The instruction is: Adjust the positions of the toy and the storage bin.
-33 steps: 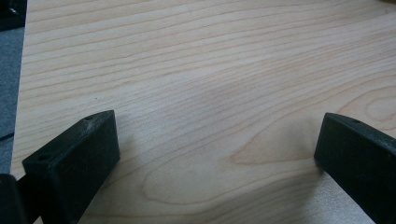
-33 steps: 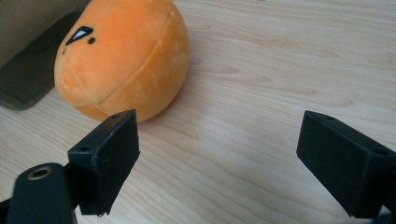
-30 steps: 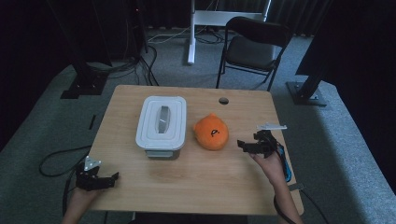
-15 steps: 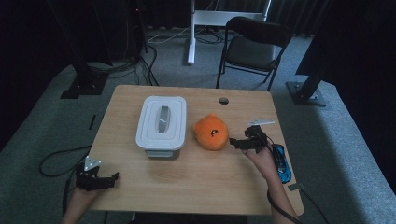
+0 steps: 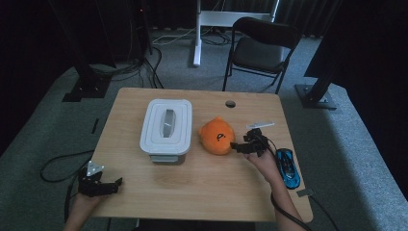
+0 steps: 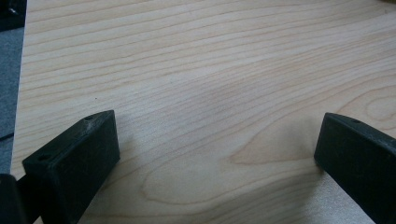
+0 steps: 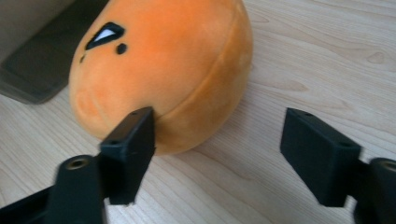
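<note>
On table: one orange plush.

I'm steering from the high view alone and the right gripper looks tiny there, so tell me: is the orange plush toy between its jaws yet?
Observer: Barely. In the right gripper view, the right gripper has one jaw in front of the orange plush toy's lower edge. The gap between the jaws shows mostly bare table. The jaws have just been closing.
Operator: Is either jaw pressing on it?
Observer: The far jaw stands well clear of it, over wood. I can't tell whether the near one touches.
Operator: And the left gripper, is it holding anything?
Observer: No. In its own view the left gripper has its jaws wide apart, with nothing but wood between them.
</note>
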Demonstrator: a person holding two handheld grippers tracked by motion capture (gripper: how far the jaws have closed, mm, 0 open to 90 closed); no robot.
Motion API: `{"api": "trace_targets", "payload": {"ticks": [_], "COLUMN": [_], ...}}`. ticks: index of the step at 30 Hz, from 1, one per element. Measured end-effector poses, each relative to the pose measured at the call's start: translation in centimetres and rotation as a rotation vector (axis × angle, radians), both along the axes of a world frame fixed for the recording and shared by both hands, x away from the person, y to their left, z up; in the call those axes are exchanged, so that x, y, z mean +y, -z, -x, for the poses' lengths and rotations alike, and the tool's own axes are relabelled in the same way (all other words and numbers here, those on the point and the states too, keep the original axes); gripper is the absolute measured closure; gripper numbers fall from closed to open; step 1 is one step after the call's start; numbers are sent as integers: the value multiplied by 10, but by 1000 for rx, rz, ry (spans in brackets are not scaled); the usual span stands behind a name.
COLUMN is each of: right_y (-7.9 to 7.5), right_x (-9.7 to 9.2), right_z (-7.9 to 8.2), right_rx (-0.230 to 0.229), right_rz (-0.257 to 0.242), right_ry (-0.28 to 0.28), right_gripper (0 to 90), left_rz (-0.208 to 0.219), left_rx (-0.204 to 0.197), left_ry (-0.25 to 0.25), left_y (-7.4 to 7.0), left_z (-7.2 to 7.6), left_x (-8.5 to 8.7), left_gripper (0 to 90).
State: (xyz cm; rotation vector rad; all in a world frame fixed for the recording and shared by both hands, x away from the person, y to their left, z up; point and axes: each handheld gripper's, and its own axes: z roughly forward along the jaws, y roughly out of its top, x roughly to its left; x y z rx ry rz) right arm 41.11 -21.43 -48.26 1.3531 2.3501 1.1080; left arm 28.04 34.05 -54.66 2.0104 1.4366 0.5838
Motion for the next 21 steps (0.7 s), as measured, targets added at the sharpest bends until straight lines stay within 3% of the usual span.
{"api": "trace_targets", "payload": {"ticks": [4, 15, 18, 21], "right_y": [0, 0, 0, -1], "right_x": [2, 9, 10, 9], "right_z": [2, 12, 14, 16], "right_rx": [0, -18, -12, -7], "right_rz": [9, 33, 21, -6], "right_ry": [-22, -108, -117, -131], "right_gripper": [390, 816, 886, 890], "left_rz": [0, 0, 0, 0], "left_rx": [0, 0, 0, 0], "left_ry": [0, 0, 0, 0], "left_y": [0, 0, 0, 0], "left_z": [0, 0, 0, 0], "left_x": [0, 0, 0, 0], "left_gripper": [4, 4, 4, 4]}}
